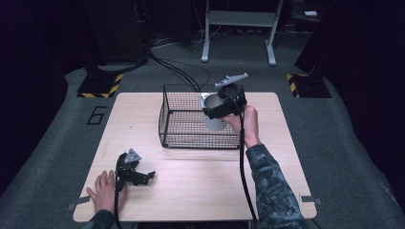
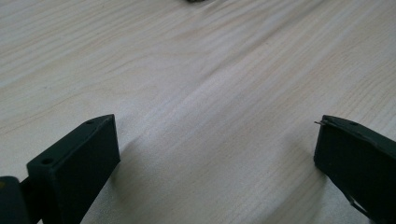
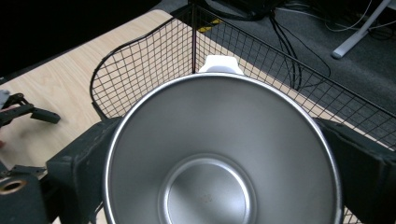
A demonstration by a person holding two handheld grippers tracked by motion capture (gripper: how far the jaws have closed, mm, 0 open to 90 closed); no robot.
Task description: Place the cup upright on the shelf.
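**Steel cup held over the basket, mouth toward the camera**

While the right gripper [image 1: 220, 109] clamps the steel cup [image 3: 224, 154] between its fingers [image 3: 77, 175], one either side of the rim, the cup hangs above the wire basket [image 1: 191, 125], its axis running straight out from the fingers. Below and ahead lies the basket's mesh floor. Well apart, the left gripper [image 1: 138, 175] rests on the surface [image 2: 196, 70], fingers wide and empty.
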